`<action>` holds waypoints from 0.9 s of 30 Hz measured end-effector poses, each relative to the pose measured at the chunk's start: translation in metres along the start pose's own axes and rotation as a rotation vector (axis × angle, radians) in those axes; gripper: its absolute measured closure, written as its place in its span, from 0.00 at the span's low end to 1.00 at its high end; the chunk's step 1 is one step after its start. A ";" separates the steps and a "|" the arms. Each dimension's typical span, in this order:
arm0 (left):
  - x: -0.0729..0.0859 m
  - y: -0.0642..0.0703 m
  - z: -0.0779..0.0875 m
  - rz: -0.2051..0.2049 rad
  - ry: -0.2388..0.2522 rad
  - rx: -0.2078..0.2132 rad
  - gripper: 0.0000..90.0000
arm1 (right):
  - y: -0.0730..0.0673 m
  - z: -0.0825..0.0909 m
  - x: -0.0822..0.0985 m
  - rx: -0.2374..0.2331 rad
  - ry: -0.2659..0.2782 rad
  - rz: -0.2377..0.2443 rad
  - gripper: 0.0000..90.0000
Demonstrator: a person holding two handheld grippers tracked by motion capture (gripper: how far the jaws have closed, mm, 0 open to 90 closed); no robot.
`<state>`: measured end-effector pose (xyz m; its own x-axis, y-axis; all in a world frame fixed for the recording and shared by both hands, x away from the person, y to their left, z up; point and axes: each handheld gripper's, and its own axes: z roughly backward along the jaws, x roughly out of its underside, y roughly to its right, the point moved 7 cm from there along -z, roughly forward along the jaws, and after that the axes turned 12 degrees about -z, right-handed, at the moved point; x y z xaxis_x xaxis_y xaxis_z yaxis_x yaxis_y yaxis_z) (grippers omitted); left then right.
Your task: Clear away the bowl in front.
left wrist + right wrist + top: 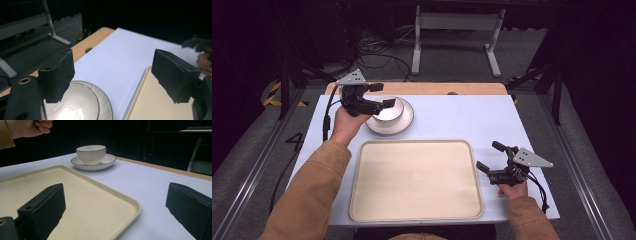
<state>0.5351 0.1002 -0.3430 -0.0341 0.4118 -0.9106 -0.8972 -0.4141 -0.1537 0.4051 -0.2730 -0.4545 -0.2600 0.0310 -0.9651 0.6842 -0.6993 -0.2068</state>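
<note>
With its jaws spread wide and empty, the left gripper (383, 95) should descend squarely astride the white ribbed porcelain cup (388, 108), at the beige plastic tray's (362, 200) eleven o'clock; the right gripper (491, 157) idles agape.

Hidden and cut-off items, as seen from my 2 grippers:

1. Cup (391, 107): in the high view my left gripper (382, 95) covers its near-left rim. In my left gripper view the bottom edge cuts it, and glare washes out its inside.
2. Saucer (103, 100): cut by the bottom edge of my left gripper view; its left part sits behind a jaw.
3. Tray (82, 202): its near-left part lies behind a jaw in my right gripper view; it runs off the bottom edge in both gripper views.
4. My right gripper (197, 43): blurred at the right edge of my left gripper view, jaws not readable there.
5. My left hand (30, 127): cut by the top edge of my right gripper view.
</note>
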 end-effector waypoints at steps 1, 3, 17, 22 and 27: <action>0.001 0.000 -0.002 -0.004 -0.033 0.012 0.22 | 0.000 0.000 0.000 0.001 0.000 0.000 0.03; 0.003 -0.001 -0.007 -0.031 -0.088 0.013 0.21 | 0.000 0.000 0.000 0.003 0.000 0.000 0.03; 0.037 -0.004 -0.034 -0.066 -0.310 0.026 0.25 | 0.000 -0.001 0.001 0.000 -0.010 0.000 0.03; 0.047 -0.005 -0.040 -0.097 -0.388 0.032 0.26 | -0.001 -0.001 0.001 -0.001 -0.009 0.000 0.03; 0.053 -0.004 -0.045 -0.125 -0.451 0.042 0.28 | -0.001 -0.001 0.001 0.000 -0.012 0.001 0.03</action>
<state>0.5563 0.0868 -0.4077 -0.1044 0.7719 -0.6271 -0.9232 -0.3096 -0.2275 0.4051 -0.2718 -0.4553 -0.2676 0.0211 -0.9633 0.6848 -0.6991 -0.2055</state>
